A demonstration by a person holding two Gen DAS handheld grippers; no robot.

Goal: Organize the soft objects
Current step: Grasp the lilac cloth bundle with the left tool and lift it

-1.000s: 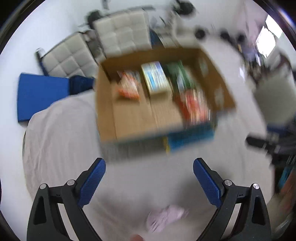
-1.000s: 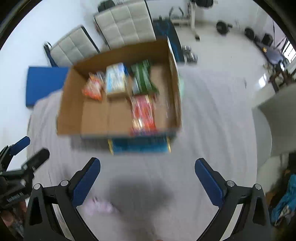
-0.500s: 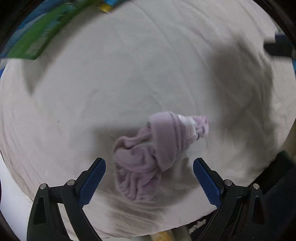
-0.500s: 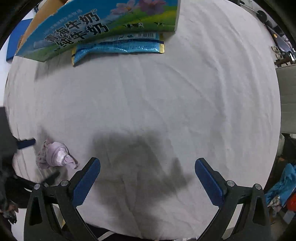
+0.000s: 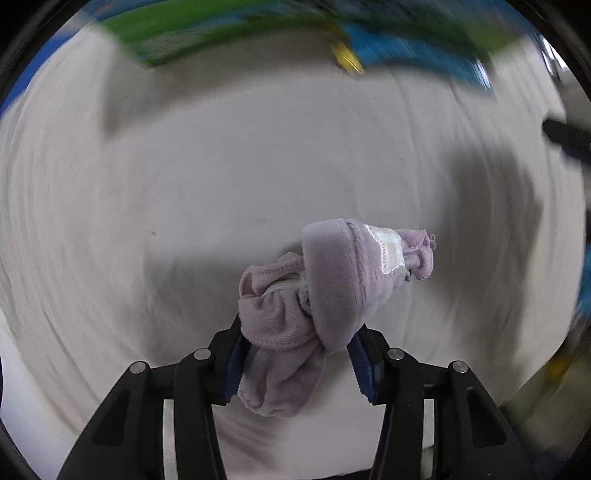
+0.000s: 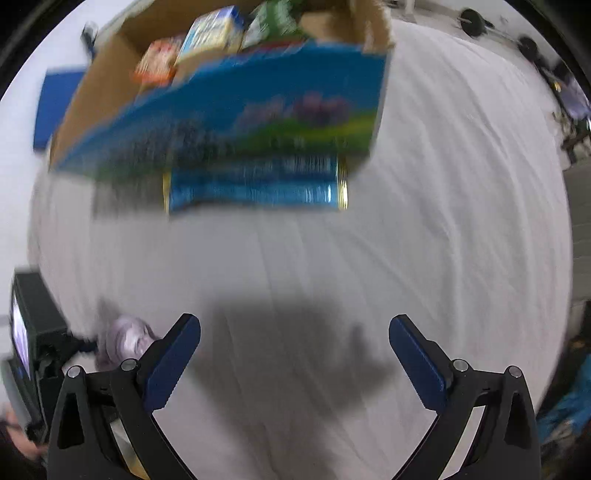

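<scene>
A bundle of lilac knitted cloth (image 5: 325, 291) sits between my left gripper's (image 5: 299, 354) blue pads (image 5: 364, 369), which are shut on it above the white sheet (image 5: 221, 192). The same bundle shows small in the right wrist view (image 6: 123, 339) at the lower left, beside the left gripper's black body (image 6: 33, 350). My right gripper (image 6: 295, 350) is open and empty over the sheet. The cardboard box (image 6: 229, 110) with a blue and green printed side stands at the far end and holds several packets.
A blue foil packet (image 6: 255, 184) lies on the sheet (image 6: 443, 221) against the box's near side. The box shows as a blurred green and blue band (image 5: 258, 26) in the left wrist view. Gym gear (image 6: 476, 22) stands on the floor beyond.
My left gripper has shut on the lilac cloth, which lay loose between its open jaws half a second ago. Both views have tilted up so the box shows more.
</scene>
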